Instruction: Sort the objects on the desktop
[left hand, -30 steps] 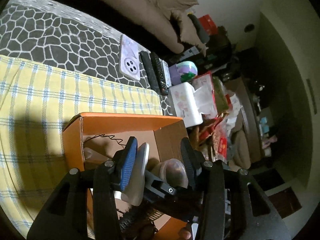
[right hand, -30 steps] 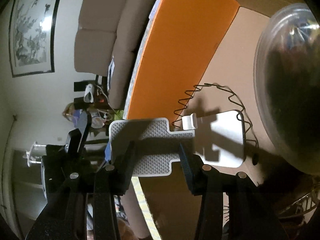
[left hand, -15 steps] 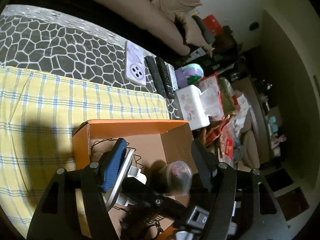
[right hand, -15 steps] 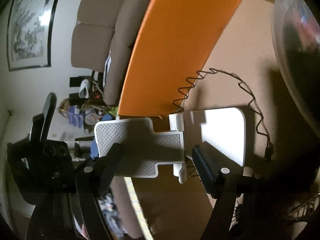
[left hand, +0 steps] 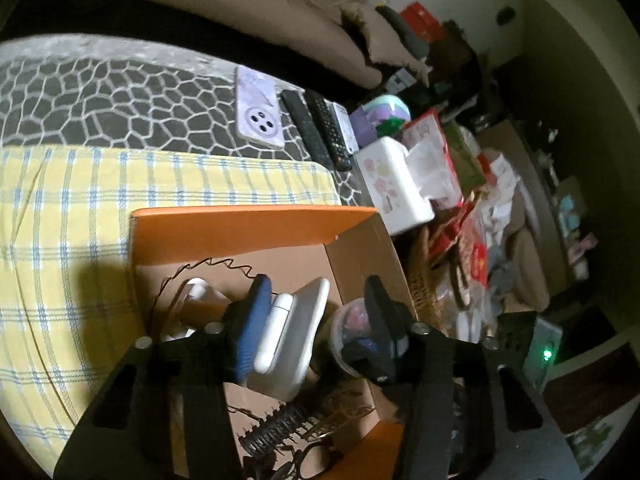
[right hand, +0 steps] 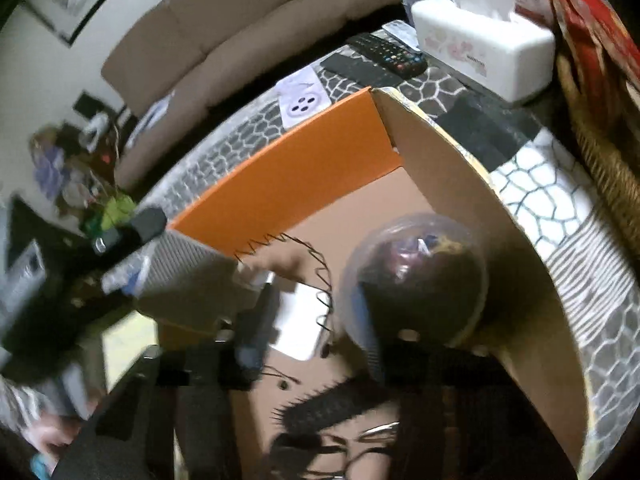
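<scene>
Left gripper [left hand: 318, 292]: over the open orange cardboard box [left hand: 248, 224], jaws closing at mid width, white plastic phone stand [left hand: 296, 332] between them. Blue left pad flat on the stand's face; other pad seemingly clear of it, so no confirmed grip.

Stand's long axis along the fingers, pointing away into the box, plate on edge and tilted. Hard, smooth, thin, with a ribbed grey face in the right wrist view. Likely slippery unless squeezed across the flat faces.

Right gripper [right hand: 312, 304]: narrow, closing, nothing between the jaws, just beside the stand above the box floor. Left one clearly nearer.

Also in the box: clear domed capsule [right hand: 420, 272] at the right wall, zigzag black wire [left hand: 216, 264] by the far wall, bristly black hairbrush [left hand: 280, 428] at the near end.

Box on a yellow check cloth [left hand: 60, 208] towards the bench's near edge. Phone [left hand: 258, 114], remotes [left hand: 316, 128] and tissue box [left hand: 396, 184] along the far edge.
</scene>
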{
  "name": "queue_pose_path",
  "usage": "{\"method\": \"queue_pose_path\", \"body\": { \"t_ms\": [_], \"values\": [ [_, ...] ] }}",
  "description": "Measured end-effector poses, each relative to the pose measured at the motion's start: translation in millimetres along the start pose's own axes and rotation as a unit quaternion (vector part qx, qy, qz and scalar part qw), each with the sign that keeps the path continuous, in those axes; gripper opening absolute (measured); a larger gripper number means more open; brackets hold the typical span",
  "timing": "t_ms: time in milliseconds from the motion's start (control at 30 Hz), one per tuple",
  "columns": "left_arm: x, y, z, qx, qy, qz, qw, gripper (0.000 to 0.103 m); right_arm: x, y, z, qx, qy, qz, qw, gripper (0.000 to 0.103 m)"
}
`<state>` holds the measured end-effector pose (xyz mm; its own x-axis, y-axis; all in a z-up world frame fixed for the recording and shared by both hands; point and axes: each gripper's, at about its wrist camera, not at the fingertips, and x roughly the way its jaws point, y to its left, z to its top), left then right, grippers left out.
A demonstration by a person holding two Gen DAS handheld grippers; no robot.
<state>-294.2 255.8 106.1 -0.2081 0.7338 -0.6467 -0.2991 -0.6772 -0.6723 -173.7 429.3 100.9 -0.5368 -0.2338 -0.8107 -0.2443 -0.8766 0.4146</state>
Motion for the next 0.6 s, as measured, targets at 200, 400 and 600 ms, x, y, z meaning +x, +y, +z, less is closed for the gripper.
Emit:
{"method": "queue_pose_path", "body": {
  "t_ms": [200,400,600],
  "values": [
    [9,-20,-2,0.011,0.006,0.007,0.9999,0.044,14,25,-9,-0.064,0.021,-0.019,0.998,0.019],
    [14,-7,7,-0.010,0.007,0.017,0.9998,0.044,41,38,-10,-0.074,0.032,0.003,0.997,0.014],
    [14,18,12,-0.035,0.007,0.008,0.9993,0.046,59,50,-6,-0.060,0.047,0.025,0.997,0.009]
  ]
}}
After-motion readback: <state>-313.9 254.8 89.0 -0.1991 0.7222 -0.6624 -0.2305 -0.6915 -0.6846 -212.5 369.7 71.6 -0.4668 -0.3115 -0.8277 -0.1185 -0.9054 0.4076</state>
